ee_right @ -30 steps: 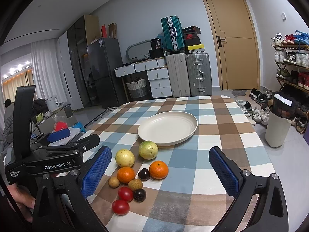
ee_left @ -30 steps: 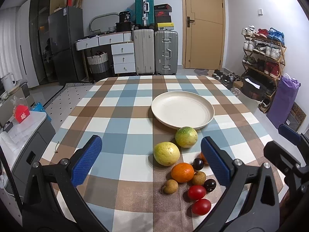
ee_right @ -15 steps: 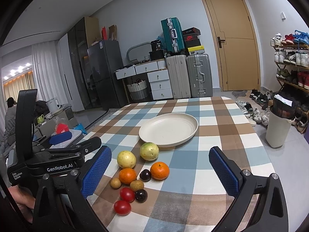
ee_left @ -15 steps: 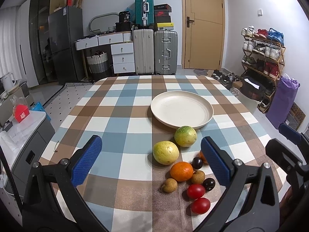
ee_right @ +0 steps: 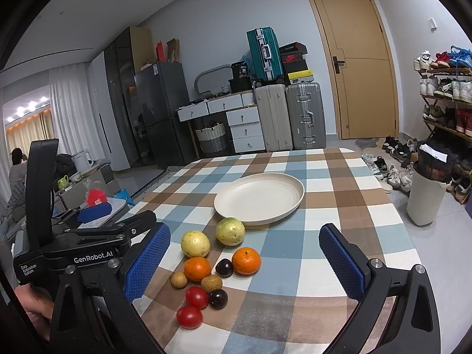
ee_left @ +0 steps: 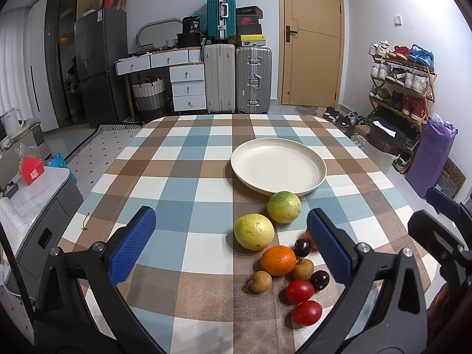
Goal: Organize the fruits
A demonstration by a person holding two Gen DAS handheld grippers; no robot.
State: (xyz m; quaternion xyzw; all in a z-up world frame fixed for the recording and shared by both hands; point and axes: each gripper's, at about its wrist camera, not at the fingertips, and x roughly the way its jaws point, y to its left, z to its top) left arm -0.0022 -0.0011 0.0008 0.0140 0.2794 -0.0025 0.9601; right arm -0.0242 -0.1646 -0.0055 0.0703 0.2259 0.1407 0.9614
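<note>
Both sets of tongs hang above the near edge of the checked table (ee_left: 183,177), and nothing has been picked yet. The left gripper (ee_left: 230,242) has its blue pads spread wide and empty. The right gripper (ee_right: 244,262) is just as wide open, with nothing between its pads.

The fruit sits in one tight cluster on the near side of the table. From the left wrist view the pile lies forward and to the right, crowding the right-hand pad, which hides part of one orange. From the right wrist view the same pile lies forward and left of centre, nearer the left-hand pad. So the cluster sits between the two grippers, and neither is clearly the closer.

The fruit is all round, so there is no long axis to line up with and any approach angle should do.

At the far end of the cluster are two pale fruits, the yellow guava (ee_right: 195,244) to the left and the greenish guava (ee_right: 230,231) to the right, the latter just beside the plate (ee_right: 298,190). Nearer come the orange (ee_right: 246,261) and a second orange (ee_right: 197,269), with a dark plum (ee_right: 224,267) between them. Closest in are two small brown longans, another dark plum and two red tomatoes (ee_right: 189,316).

The cream plate is the only container here, just beyond the cluster, and it holds nothing. Likely the fruit goes there, a short carry forward.
</note>
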